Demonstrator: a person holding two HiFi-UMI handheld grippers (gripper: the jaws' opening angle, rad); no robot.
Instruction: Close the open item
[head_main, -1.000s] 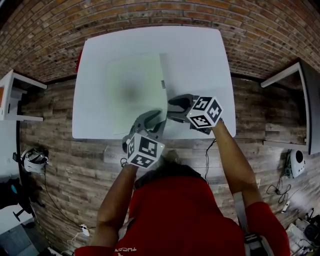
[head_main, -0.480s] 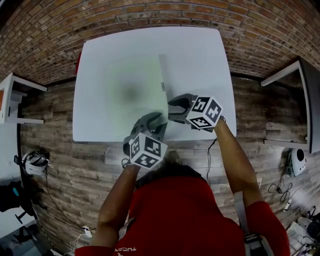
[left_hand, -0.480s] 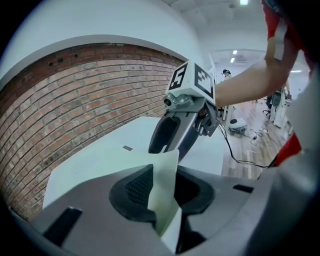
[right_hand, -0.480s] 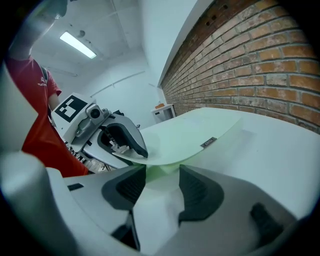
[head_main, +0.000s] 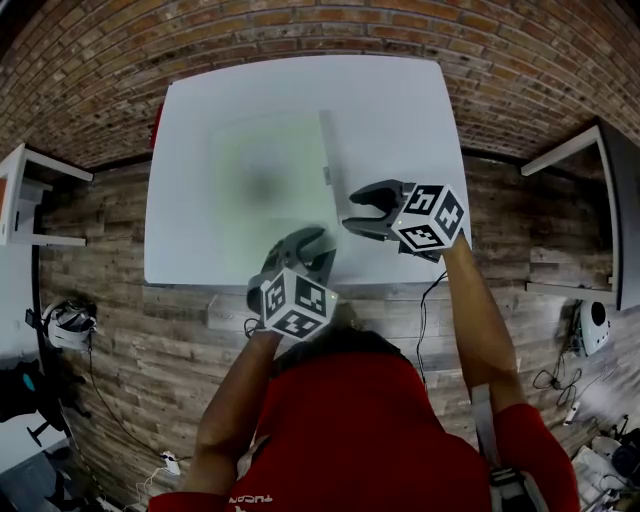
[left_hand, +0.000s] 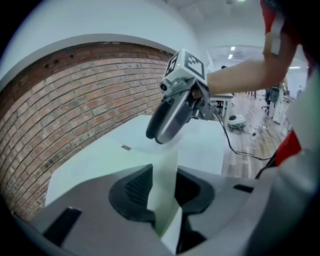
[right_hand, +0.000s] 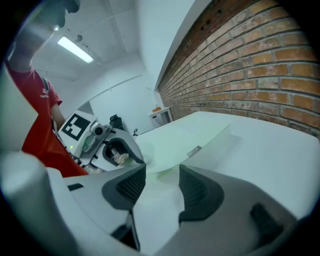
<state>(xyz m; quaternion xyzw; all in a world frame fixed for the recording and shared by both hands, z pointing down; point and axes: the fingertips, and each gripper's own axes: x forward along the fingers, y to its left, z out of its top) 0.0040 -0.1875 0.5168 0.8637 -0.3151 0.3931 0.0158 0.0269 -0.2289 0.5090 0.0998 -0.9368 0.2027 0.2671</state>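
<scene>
1. Item under task: a pale green folder lies on the white table, towards the person's side, with a small label at its right edge. In the head view it appears nearly flat.

2. Left gripper: its claw stands at moderate width and has just been opening. A thin green sheet of the folder runs between the pads at the folder's near corner. Gaps show beside the sheet, so it is not clamped. Judgement: the corner was taken here to steer the cover, and the grip is being given up because the cover is almost down.

3. Right gripper: the claw is wide and holds nothing. It hangs just above the table beside the folder's near right edge, not touching it. Judgement: it is placed to steady or press that edge if needed.

4. Residual condition: the right gripper view shows the cover bowed slightly upward near the left gripper. Judgement: closing is close to complete, though the sheet may spring up once it is freed.
</scene>
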